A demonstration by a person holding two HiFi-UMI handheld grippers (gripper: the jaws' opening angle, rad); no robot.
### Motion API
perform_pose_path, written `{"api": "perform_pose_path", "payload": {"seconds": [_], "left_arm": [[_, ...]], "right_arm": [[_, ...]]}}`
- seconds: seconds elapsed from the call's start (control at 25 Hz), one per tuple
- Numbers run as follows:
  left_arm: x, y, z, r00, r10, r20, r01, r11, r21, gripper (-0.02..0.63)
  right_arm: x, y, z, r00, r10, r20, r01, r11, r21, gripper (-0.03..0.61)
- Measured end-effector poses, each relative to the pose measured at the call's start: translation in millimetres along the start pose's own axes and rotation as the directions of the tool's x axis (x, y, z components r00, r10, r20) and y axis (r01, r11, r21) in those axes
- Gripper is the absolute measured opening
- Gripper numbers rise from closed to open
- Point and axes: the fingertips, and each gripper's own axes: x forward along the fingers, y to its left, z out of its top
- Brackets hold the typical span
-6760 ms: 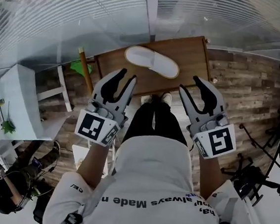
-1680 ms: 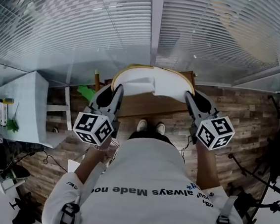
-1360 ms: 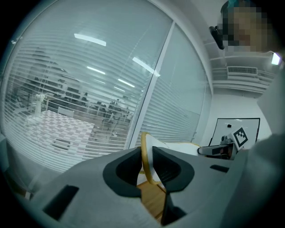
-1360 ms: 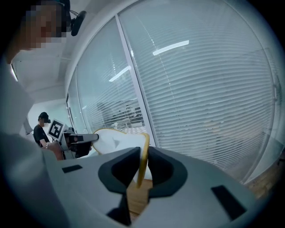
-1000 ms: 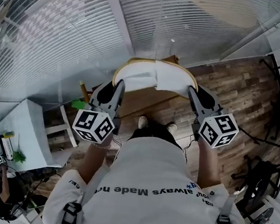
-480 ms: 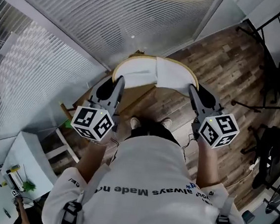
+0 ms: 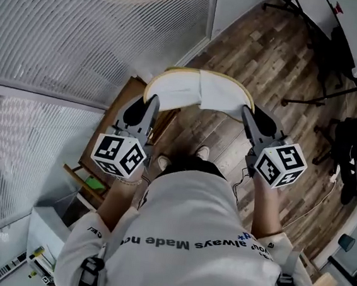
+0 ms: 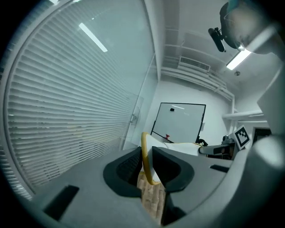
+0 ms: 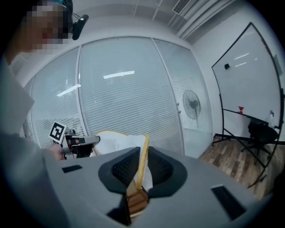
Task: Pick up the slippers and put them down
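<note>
The white slippers (image 7: pixel 200 92) with yellow trim hang in the air in front of the person, stretched between both grippers. My left gripper (image 7: pixel 150 103) is shut on their left end, and the yellow rim (image 8: pixel 145 165) sits pinched between its dark pads. My right gripper (image 7: pixel 247 114) is shut on the right end, with the rim (image 9: pixel 141 165) clamped the same way. In the left gripper view, the right gripper (image 8: pixel 217 150) shows at the slippers' far end. In the right gripper view, the left gripper (image 9: pixel 81 142) shows beyond the white slipper (image 9: pixel 116 143).
The low wooden table (image 7: pixel 130 105) lies at the left, against the blinds (image 7: pixel 83 27). Wood plank floor (image 7: pixel 263 59) spreads ahead and right. Black stands and a chair (image 7: pixel 349 144) crowd the right side. A whiteboard (image 8: pixel 178 122) and a pedestal fan (image 9: pixel 192 107) stand by the walls.
The person has turned, so the table has swung from ahead to the left and open floor lies ahead. Both grippers travelled together, keeping their grip on the slippers.
</note>
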Motion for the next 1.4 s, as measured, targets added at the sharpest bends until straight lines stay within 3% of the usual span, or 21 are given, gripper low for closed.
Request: {"api": "perform_pose_path", "payload": {"seconds": [0.28, 0.48, 0.76, 1.04, 1.4], "left_arm": [[77.5, -76.7, -4.1, 0.986, -0.157, -0.054, 0.159, 0.987, 0.034, 0.075], [120.0, -133.1, -6.4, 0.96, -0.261, -0.104, 0.267, 0.962, 0.052, 0.075], [155.0, -171.6, -8.8, 0.915, -0.374, -0.153, 0.387, 0.92, 0.061, 0.075], [172.5, -169.3, -9.8, 0.894, -0.415, -0.17, 0.429, 0.901, 0.057, 0.074], [175.8, -132.6, -4.4, 0.888, -0.425, -0.176, 0.442, 0.894, 0.069, 0.075]], "right_arm": [[-64.9, -77.8, 2.7, 0.988, -0.151, 0.038, 0.149, 0.987, 0.057, 0.055], [-110.7, -122.1, 5.5, 0.964, -0.259, 0.059, 0.252, 0.962, 0.11, 0.055], [-147.9, -144.9, 2.3, 0.922, -0.379, 0.075, 0.363, 0.916, 0.173, 0.055], [-142.5, -150.7, 1.1, 0.902, -0.424, 0.084, 0.404, 0.895, 0.187, 0.055], [-108.9, -134.8, 0.3, 0.895, -0.437, 0.092, 0.415, 0.89, 0.191, 0.055]]}}
